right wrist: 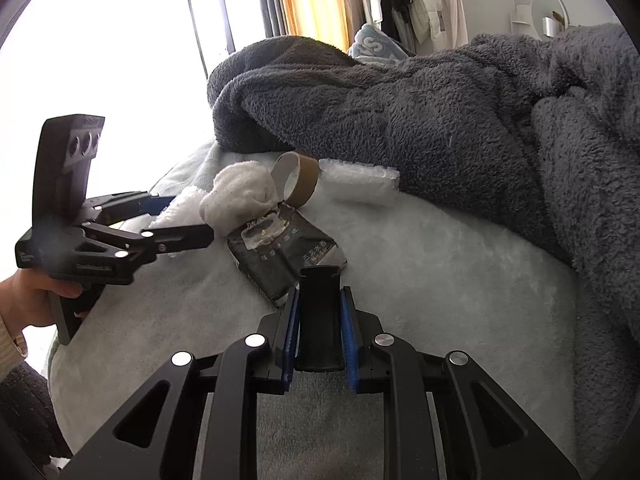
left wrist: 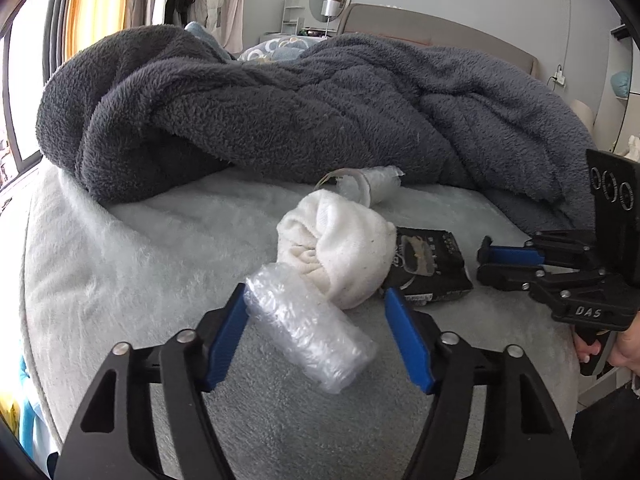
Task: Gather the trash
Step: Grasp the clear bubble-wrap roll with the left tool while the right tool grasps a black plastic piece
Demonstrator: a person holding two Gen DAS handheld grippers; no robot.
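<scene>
on the bed [left wrist: 100, 272], over its pale fleece cover, the trash lies in a loose cluster below the heaped grey blanket [left wrist: 320, 112].

left gripper [left wrist: 316, 332]: fingers part open, straddling a roll of clear bubble wrap [left wrist: 308, 332]. the roll lies between the blue pads; its far end appears to touch the pad on the 9 o'clock side, while the pad at 3 o'clock stands clear of it. no grip is established. the roll's long axis runs from about 11 o'clock to 5 o'clock in the left wrist view, slanted across the fingers rather than square to them. judgement: closing from here would catch it obliquely, and it may pivot or slip.

right gripper [right wrist: 319, 300]: fingers closed, with nothing of the trash between them. the dark wipes packet [right wrist: 280, 256] lies just ahead of its tips, toward 11 o'clock in the right wrist view.

other items: a white sock [left wrist: 340, 248] rests against the roll's far end at 12 o'clock. a cardboard tape core [right wrist: 296, 178] and a second clear plastic piece [right wrist: 360, 182] lie beyond, at the blanket's edge.

nearness: the left hand is plainly nearer the bubble wrap; the right hand is nearer the packet.

containers: no bin or bag is visible in either view, so nothing can be reported as collected.
</scene>
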